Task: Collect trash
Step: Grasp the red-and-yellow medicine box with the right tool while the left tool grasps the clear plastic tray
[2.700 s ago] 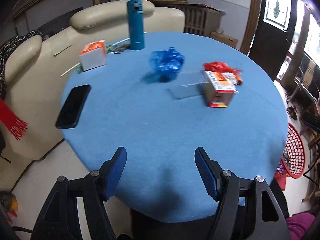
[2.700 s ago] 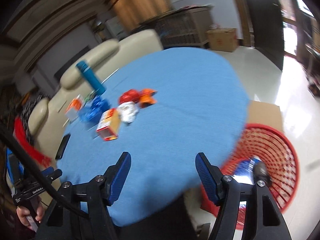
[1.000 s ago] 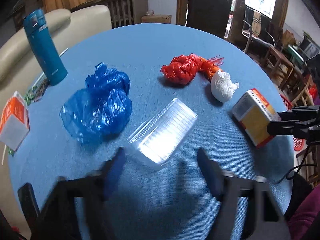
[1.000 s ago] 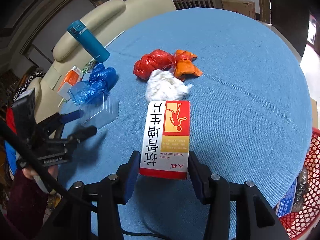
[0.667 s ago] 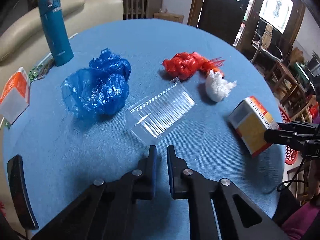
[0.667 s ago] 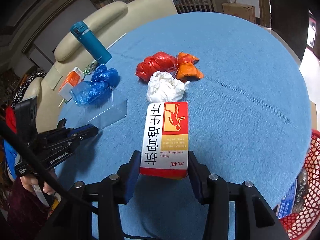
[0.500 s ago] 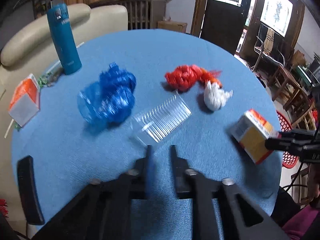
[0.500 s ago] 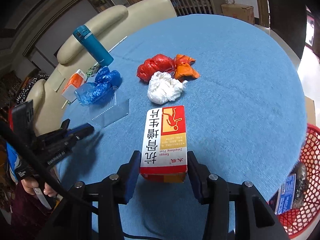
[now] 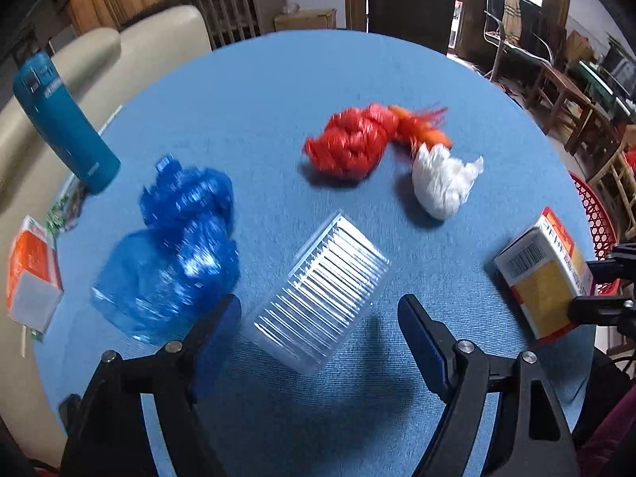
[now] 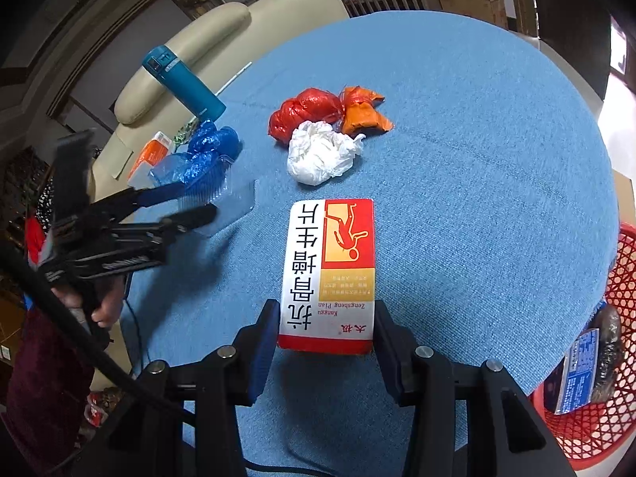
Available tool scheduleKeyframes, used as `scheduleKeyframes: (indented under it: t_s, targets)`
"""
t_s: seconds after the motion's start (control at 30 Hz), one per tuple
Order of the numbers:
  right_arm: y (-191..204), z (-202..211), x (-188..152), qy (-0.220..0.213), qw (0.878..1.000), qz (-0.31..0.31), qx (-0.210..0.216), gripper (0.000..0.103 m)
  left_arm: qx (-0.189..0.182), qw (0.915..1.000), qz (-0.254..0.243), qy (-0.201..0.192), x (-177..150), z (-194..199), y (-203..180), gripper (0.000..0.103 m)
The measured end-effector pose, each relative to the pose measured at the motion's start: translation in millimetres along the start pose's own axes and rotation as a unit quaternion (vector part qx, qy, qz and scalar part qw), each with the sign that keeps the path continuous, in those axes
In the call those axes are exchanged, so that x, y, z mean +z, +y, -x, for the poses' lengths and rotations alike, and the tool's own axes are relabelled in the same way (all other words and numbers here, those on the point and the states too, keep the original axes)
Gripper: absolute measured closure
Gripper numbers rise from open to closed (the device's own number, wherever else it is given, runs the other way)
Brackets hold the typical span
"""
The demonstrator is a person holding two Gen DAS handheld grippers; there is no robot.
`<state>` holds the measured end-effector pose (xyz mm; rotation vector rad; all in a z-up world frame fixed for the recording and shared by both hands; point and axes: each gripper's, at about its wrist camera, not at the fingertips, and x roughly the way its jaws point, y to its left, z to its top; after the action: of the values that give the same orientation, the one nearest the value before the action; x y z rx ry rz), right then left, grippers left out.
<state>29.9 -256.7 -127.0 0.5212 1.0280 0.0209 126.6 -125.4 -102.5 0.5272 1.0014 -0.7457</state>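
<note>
Blue-clothed round bench [image 9: 278, 87] w/ scattered trash: clear ribbed plastic tray [image 9: 322, 292] lies at centre-front, its near end between the pads of the left tool [image 9: 320, 328], whose jaws are opening, not touching it. Crumpled blue bag [image 9: 179, 246] sits just left of tray; red bag [image 9: 349, 145], orange wrapper [image 10: 363, 113] and white tissue wad [image 9: 443, 187] cluster beyond. Right tool [image 10: 324, 342] is clamped on a red/white/yellow carton [image 10: 330, 274] near the bench edge, beside the red mesh basket [image 10: 620, 298] on the floor.
</note>
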Motion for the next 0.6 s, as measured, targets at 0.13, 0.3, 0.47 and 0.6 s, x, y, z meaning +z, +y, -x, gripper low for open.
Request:
scheduleKeyframes:
  t_s: [0.13,0.3,0.47,0.6]
  targets:
    - [7,-6,9,0.016,1.000,0.003,-0.019,0.035,-0.019,0.9993,0.031,0.004,-8,-7,6,0.049]
    - [17,-20,18,0.016,0.998,0.026,-0.052,0.034,-0.026,0.9978,0.059,-0.017,-14,4,5,0.053]
    - [13,-20,9,0.008,0.998,0.025,-0.053,0.054,-0.022,0.9960,0.076,-0.042,-26,27,-12,0.053]
    - [12,-4,6,-0.014,0.998,0.027,-0.049,0.054,-0.009,0.9931,0.094,-0.070,-36,57,-29,0.053]
